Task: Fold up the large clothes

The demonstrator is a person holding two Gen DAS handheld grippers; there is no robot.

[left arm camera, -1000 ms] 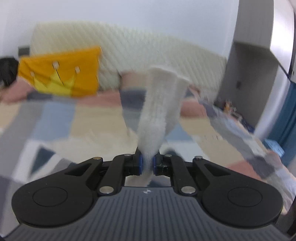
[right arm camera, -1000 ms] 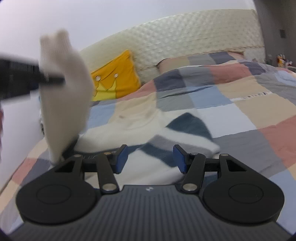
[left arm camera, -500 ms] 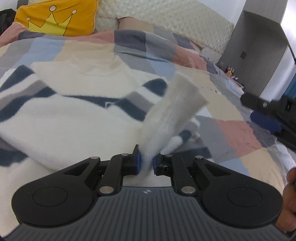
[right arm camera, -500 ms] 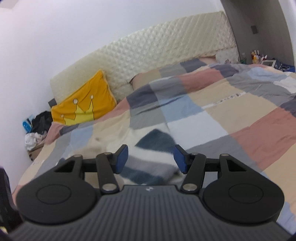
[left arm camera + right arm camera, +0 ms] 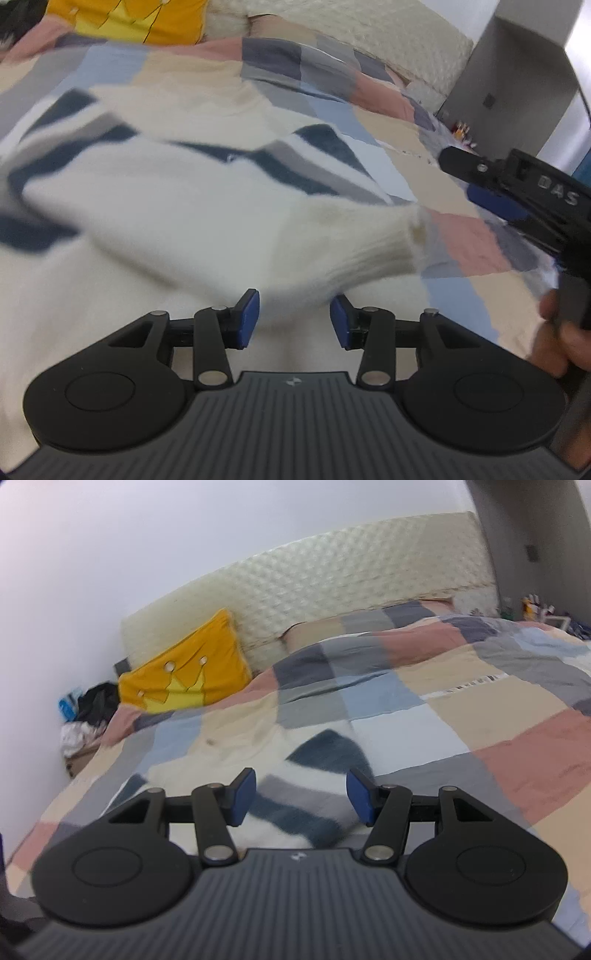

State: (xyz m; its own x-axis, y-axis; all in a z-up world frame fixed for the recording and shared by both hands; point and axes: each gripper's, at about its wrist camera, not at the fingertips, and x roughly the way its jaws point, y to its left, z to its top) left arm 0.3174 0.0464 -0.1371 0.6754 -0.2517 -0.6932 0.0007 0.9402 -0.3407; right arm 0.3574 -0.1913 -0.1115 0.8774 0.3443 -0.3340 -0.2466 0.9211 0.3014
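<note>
1. The left gripper (image 5: 294,318) has its jaws opening; its blue pads stand clear of the cream sleeve (image 5: 369,240), which lies just ahead of them across the striped sweater (image 5: 166,199).
2. The right gripper (image 5: 301,797) is spread and grasps nothing; the sweater's striped shoulder lies beyond its fingertips on the patchwork duvet (image 5: 480,716).
</note>
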